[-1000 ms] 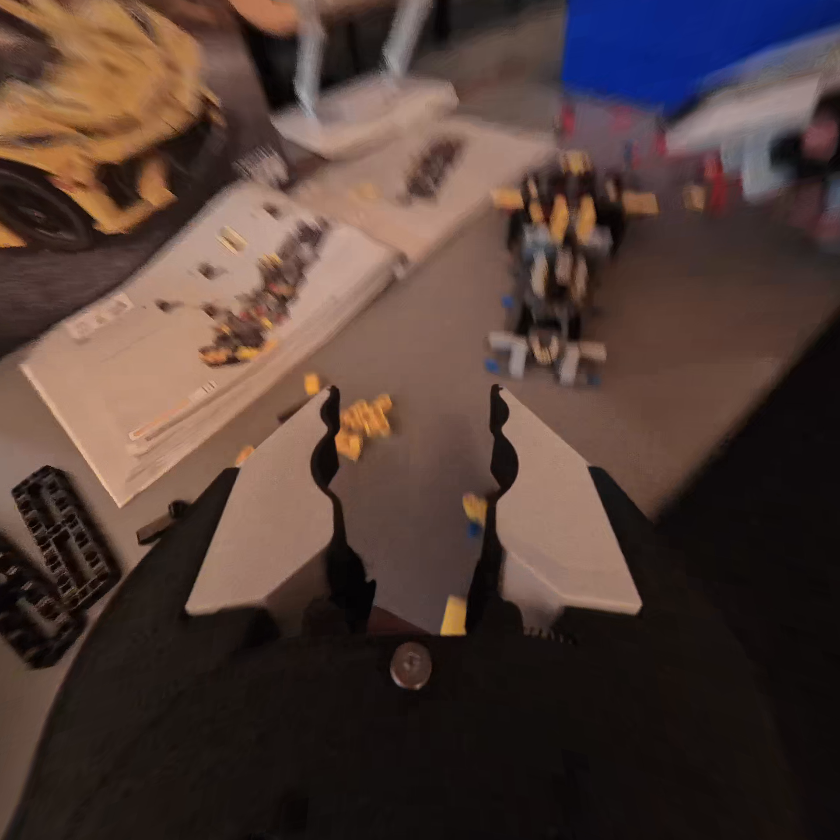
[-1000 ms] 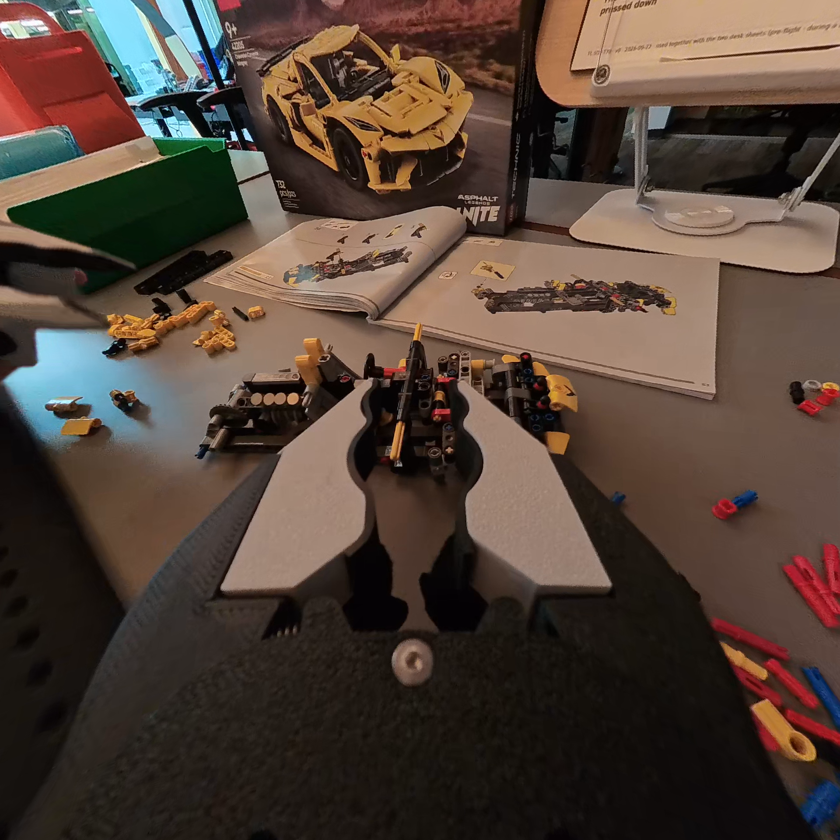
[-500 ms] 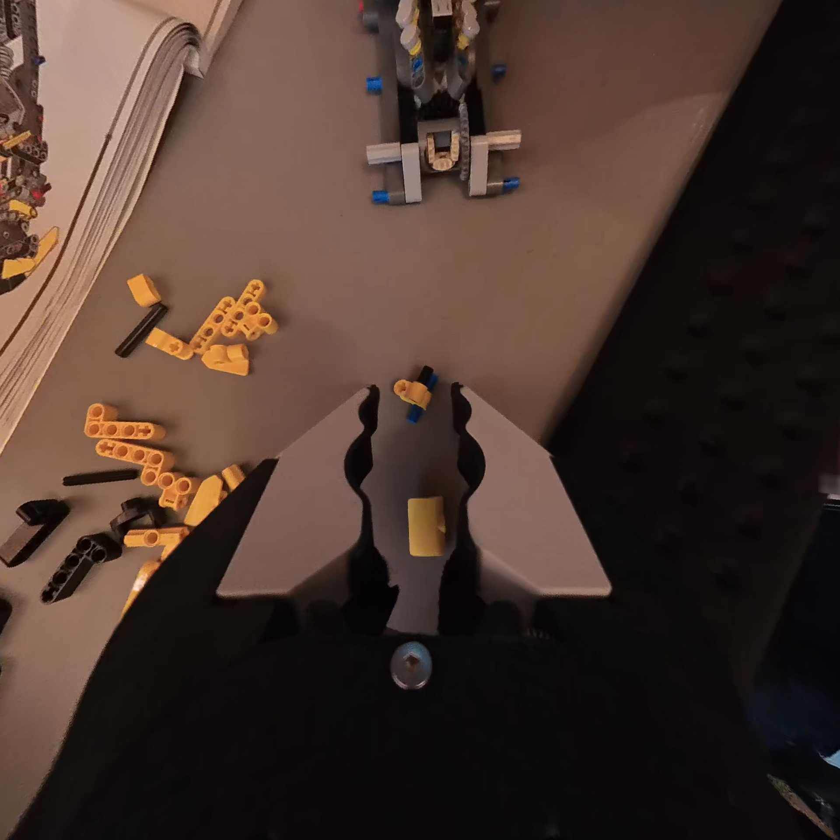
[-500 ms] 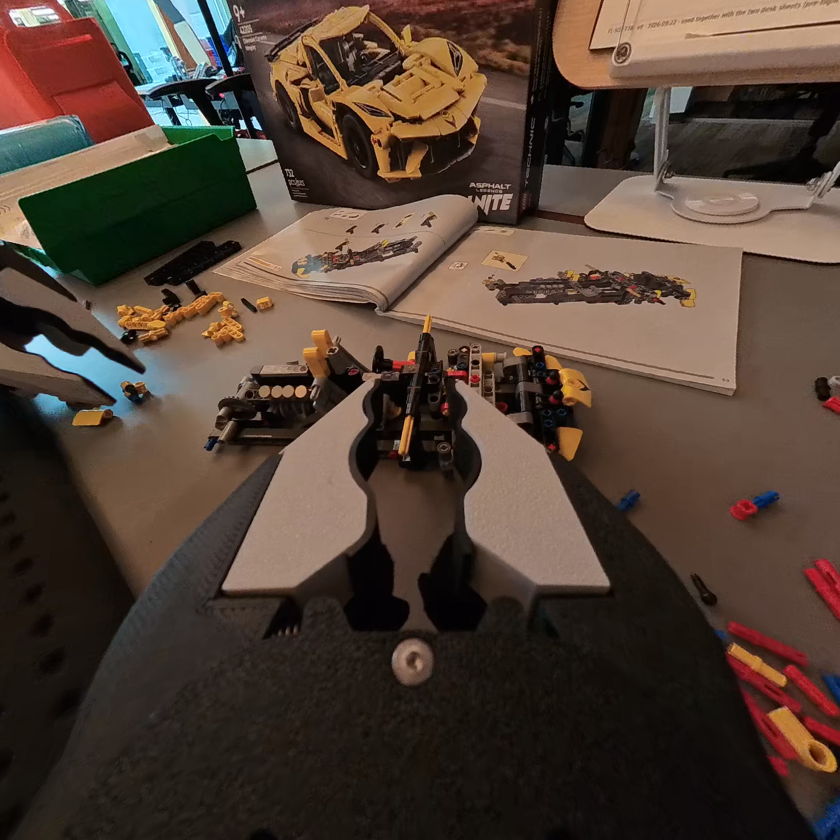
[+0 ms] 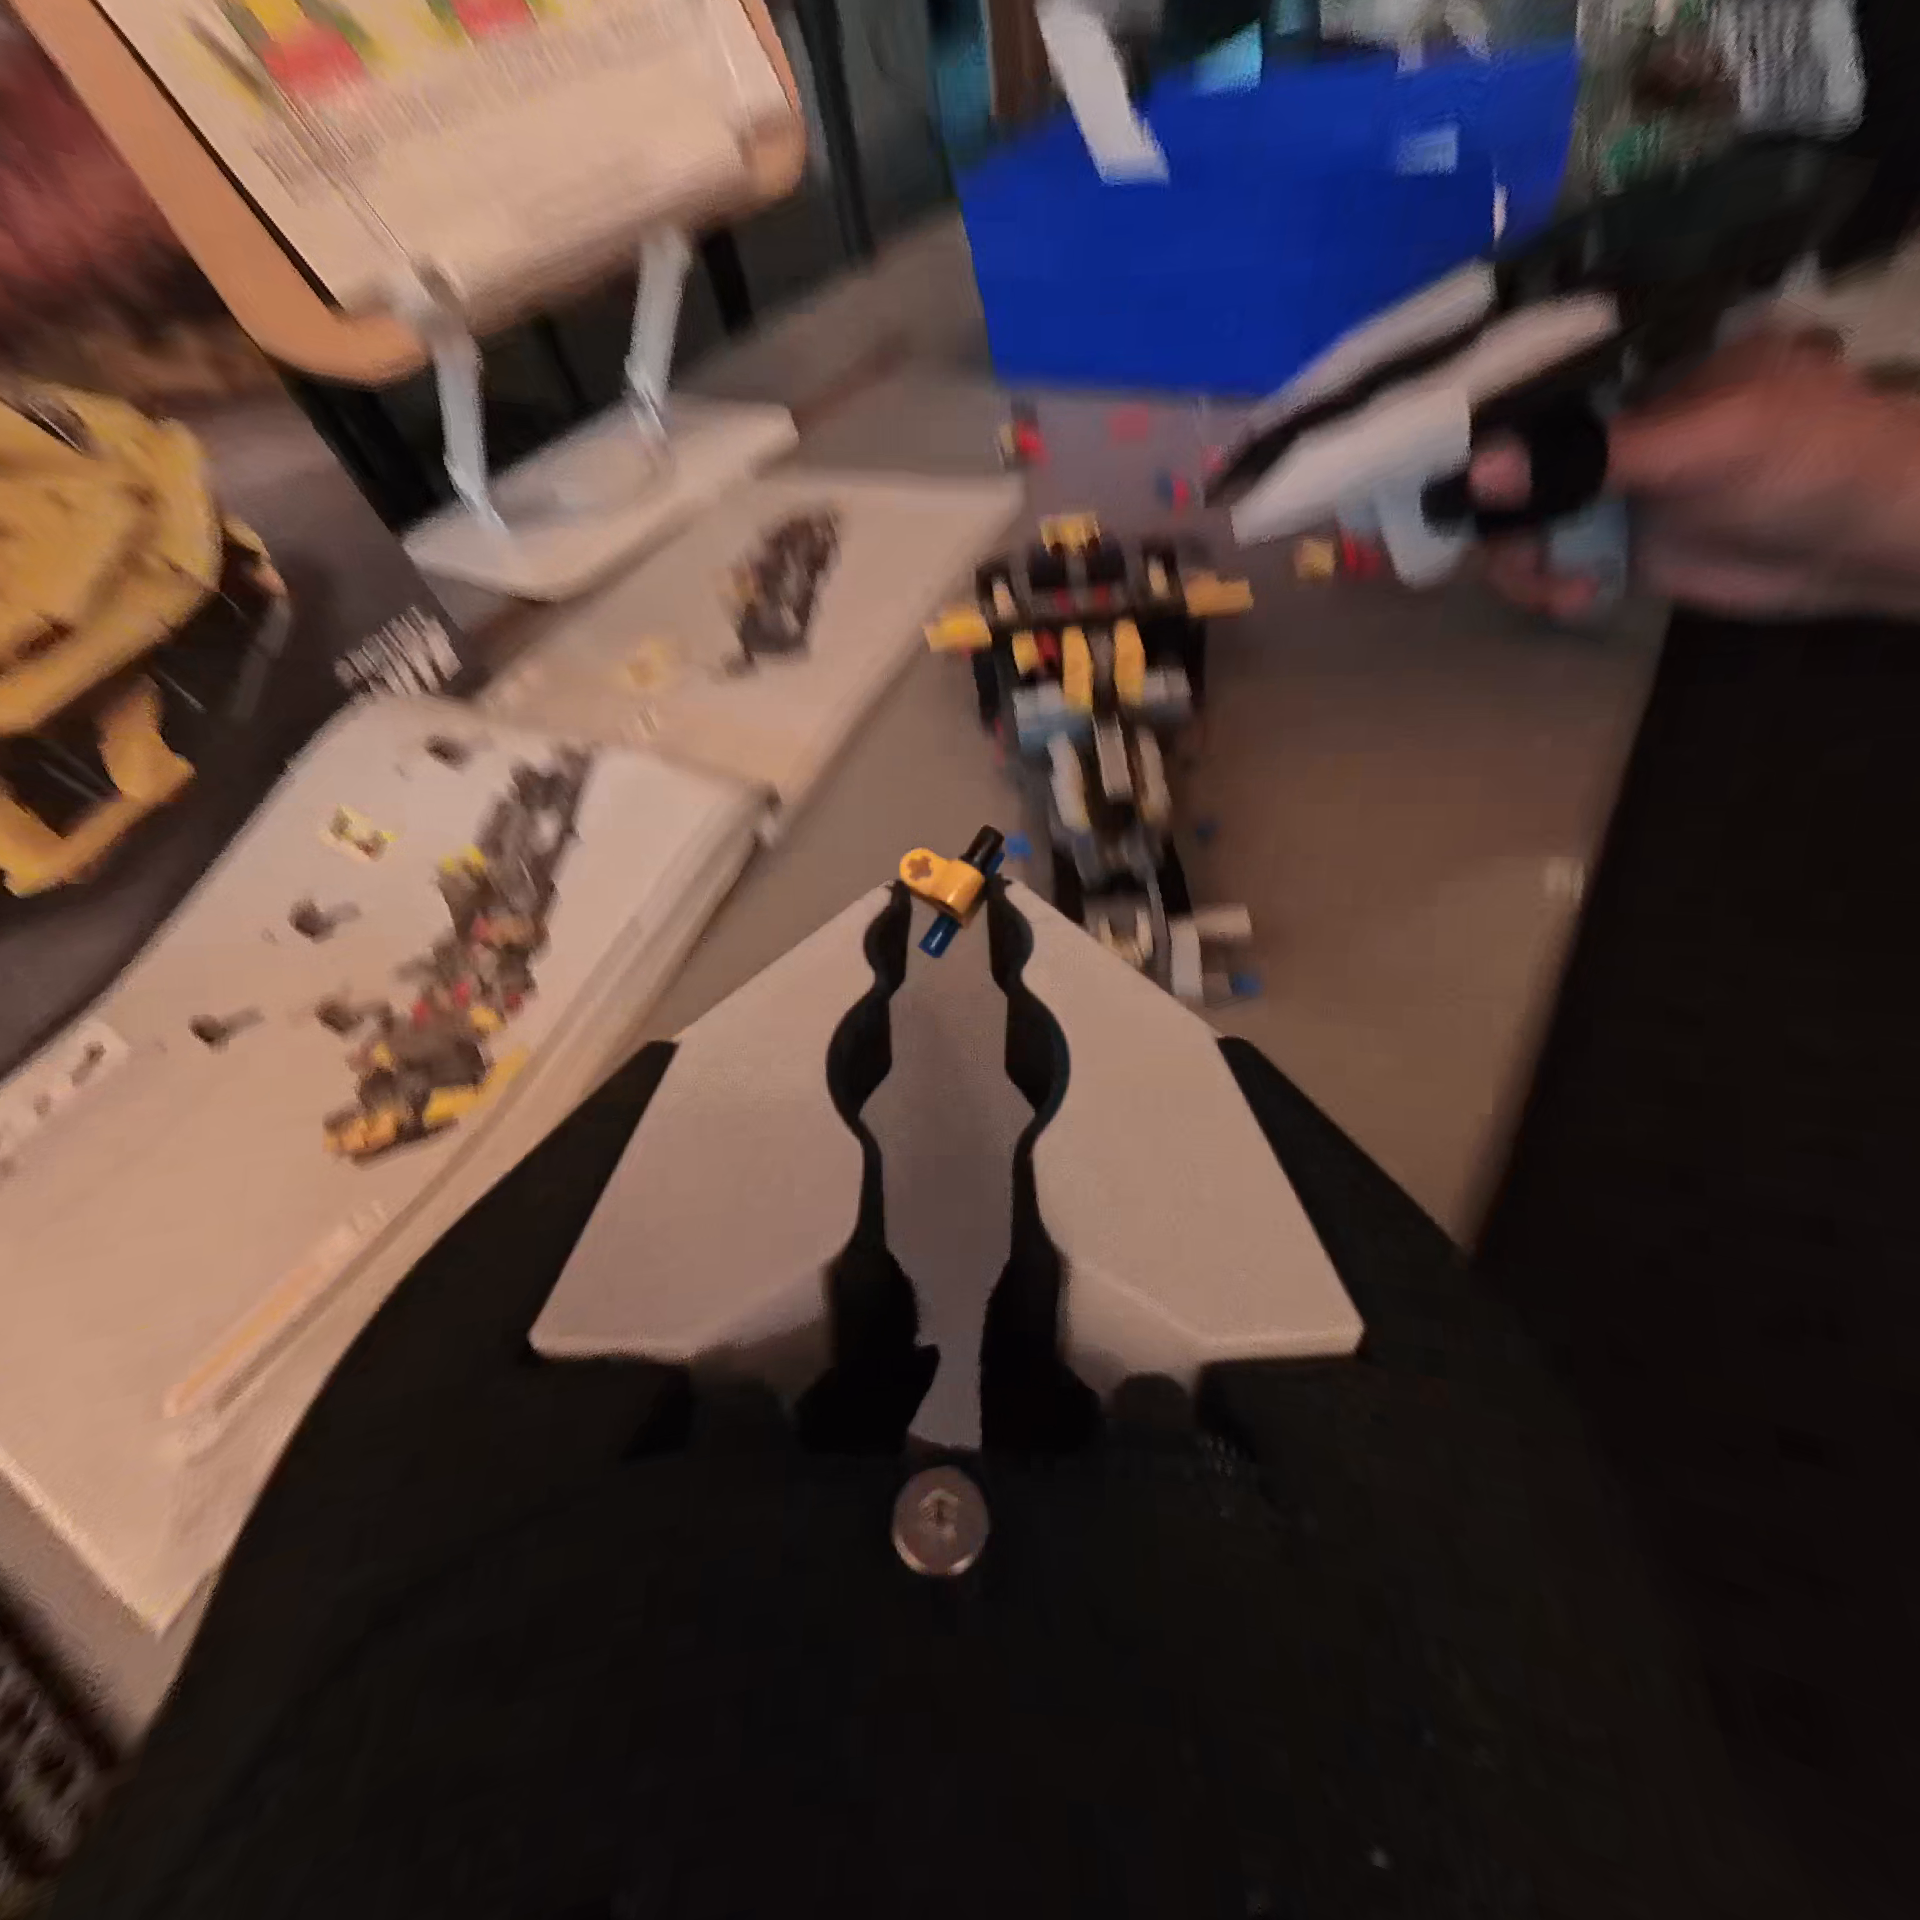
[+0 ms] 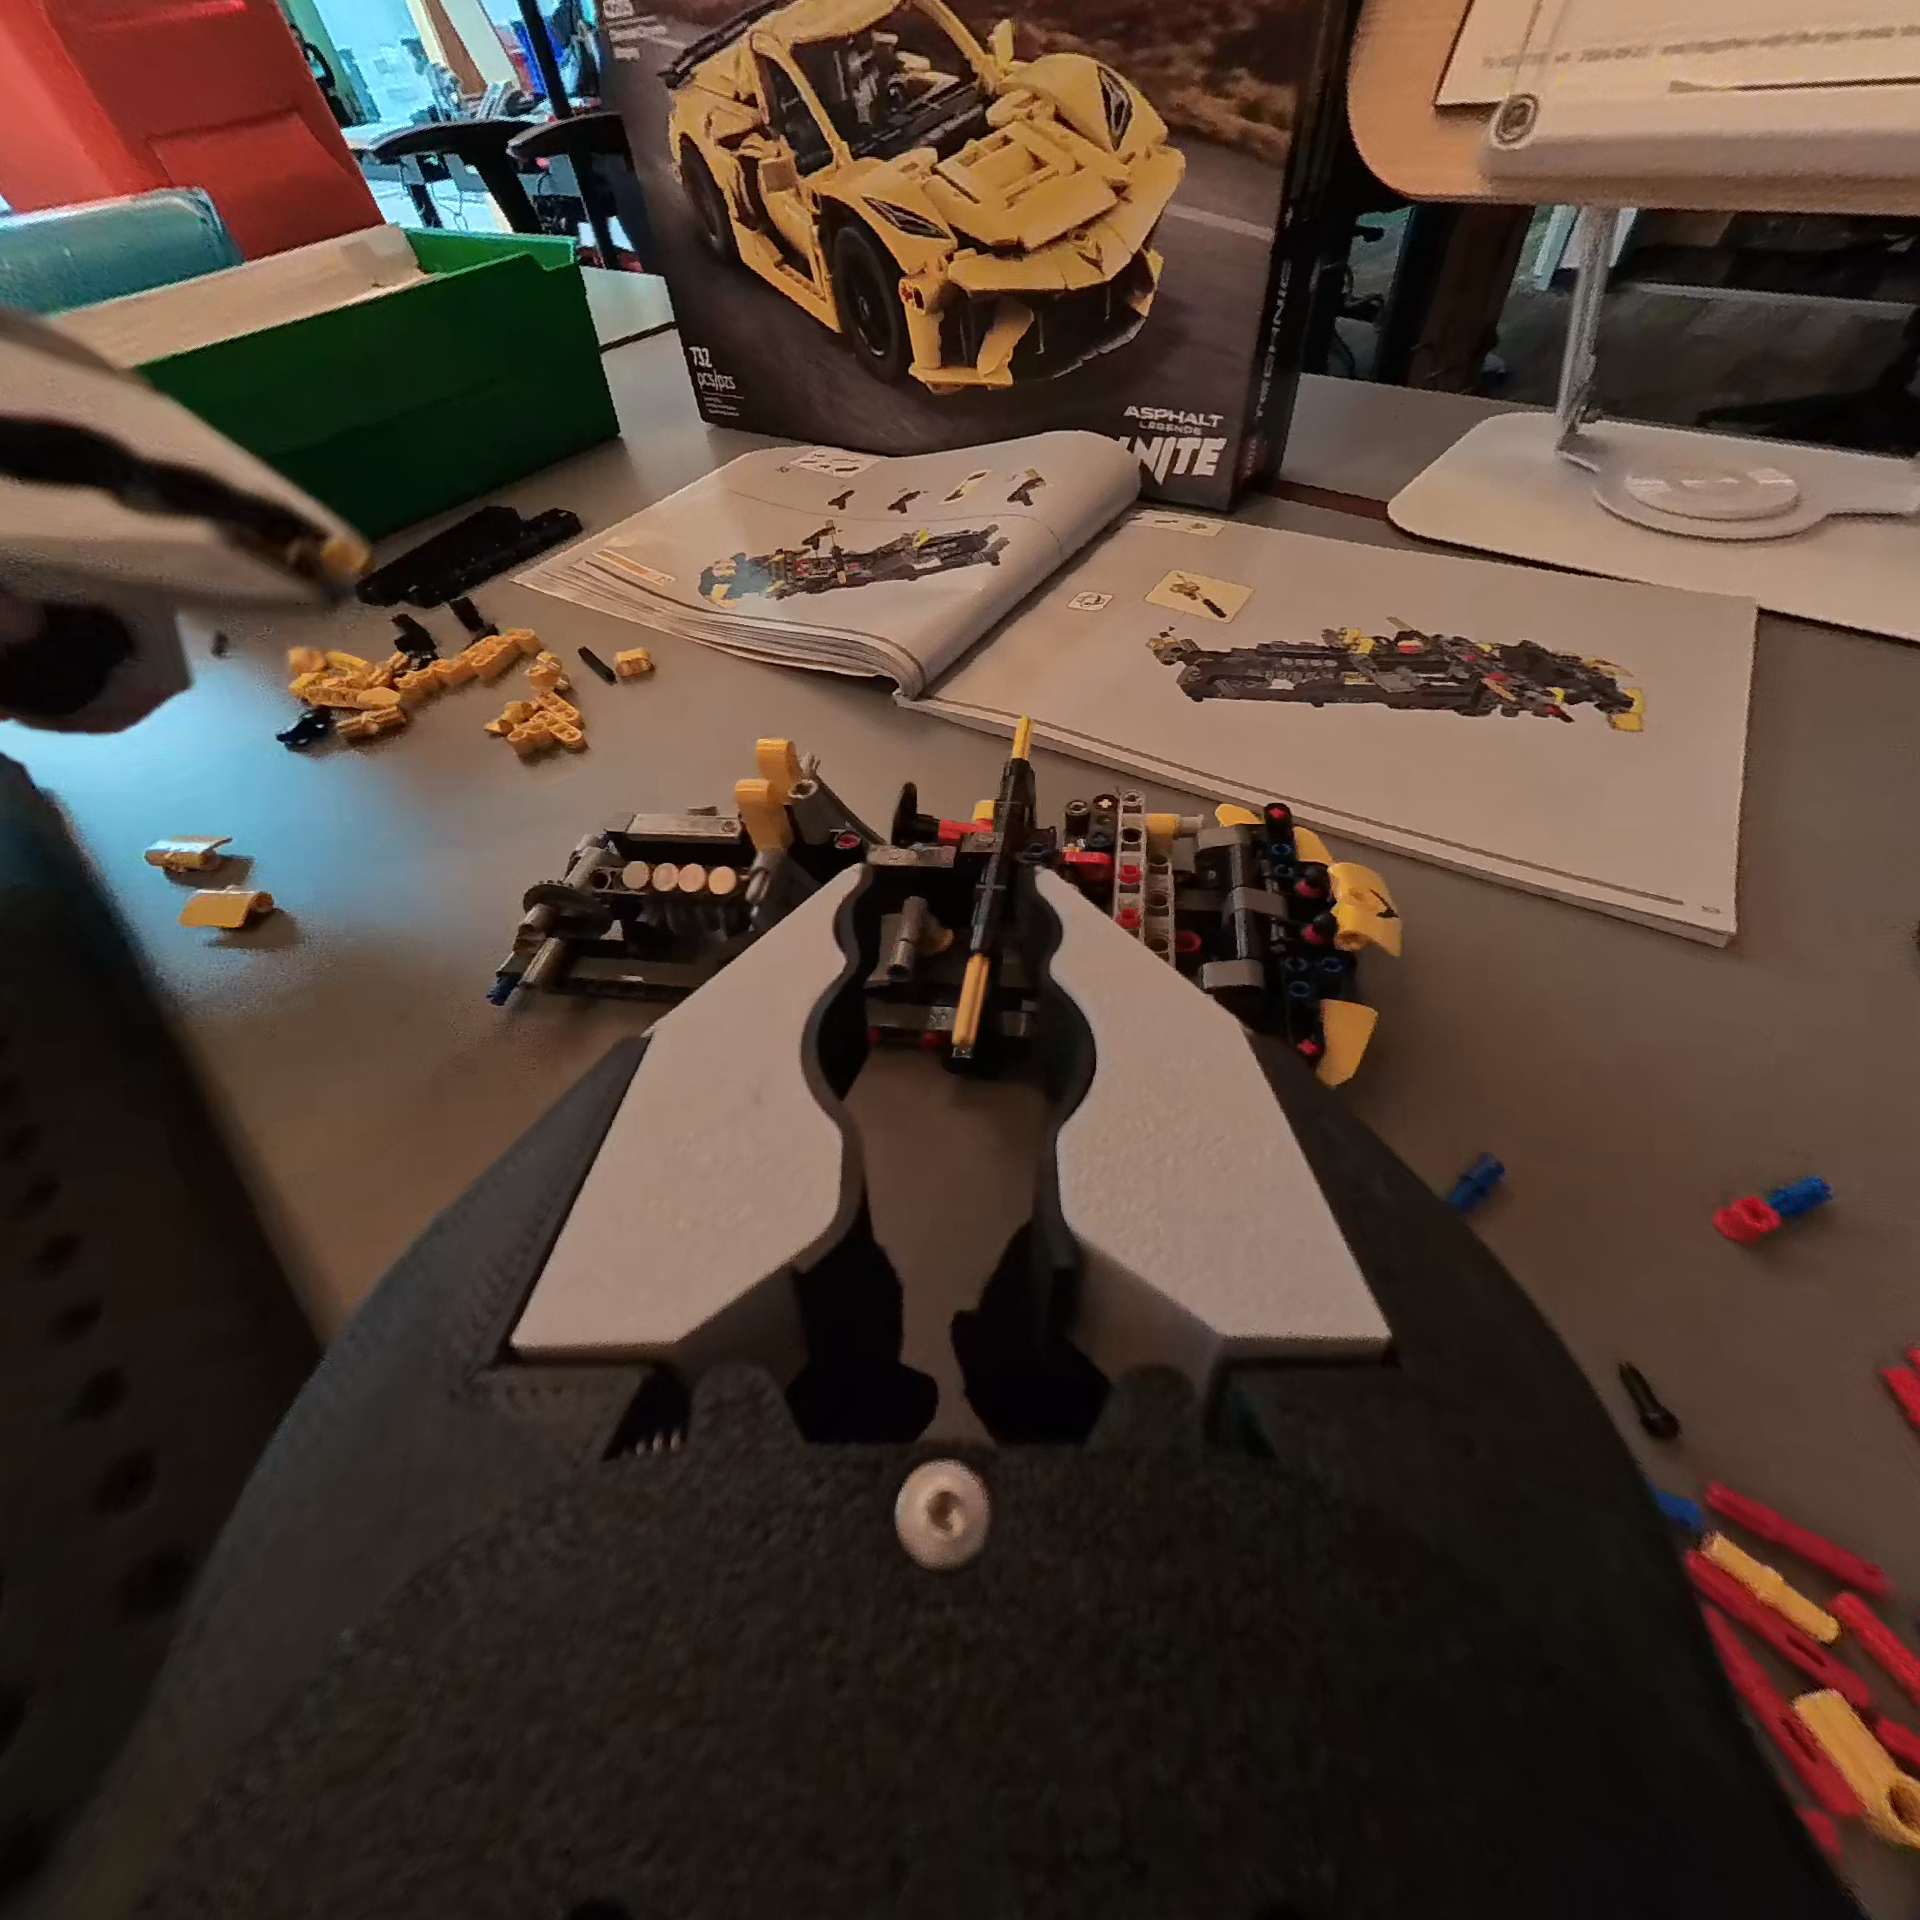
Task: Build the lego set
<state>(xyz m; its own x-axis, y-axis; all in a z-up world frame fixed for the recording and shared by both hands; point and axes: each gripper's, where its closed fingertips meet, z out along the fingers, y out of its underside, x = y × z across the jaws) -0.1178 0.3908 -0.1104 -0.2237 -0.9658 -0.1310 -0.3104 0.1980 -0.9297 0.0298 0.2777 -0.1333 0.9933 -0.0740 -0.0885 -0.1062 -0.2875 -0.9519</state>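
Observation:
My left gripper (image 5: 945, 896) is shut on a small yellow connector with a black and blue pin (image 5: 943, 883), held at the fingertips above the table. The same gripper shows at the left of the right wrist view (image 6: 260, 540), its yellow piece (image 6: 338, 556) at the tip. The partly built black, grey and yellow chassis (image 6: 1195, 894) lies mid-table; it also shows, blurred, in the left wrist view (image 5: 1101, 727). My right gripper (image 6: 951, 885) is open and empty, its fingers framing the chassis middle from the near side. It also shows at the right of the left wrist view (image 5: 1382, 447), held by a hand (image 5: 1766, 468).
The open instruction booklet (image 6: 1039, 623) lies behind the chassis, with the set's box (image 6: 987, 229) and a white stand (image 6: 1662, 488) beyond. Loose yellow pieces (image 6: 436, 686), two yellow panels (image 6: 208, 883) and a green bin (image 6: 395, 364) sit left. Red, blue and yellow pins (image 6: 1787, 1610) lie right. A blue bin (image 5: 1247, 249) stands far back. My hands' fingertips stand some 20 centimeters from each other.
My left gripper closed on the yellow connector that lay on the table, lifted it and swung up to face the chassis. My right gripper edged closer to the chassis.

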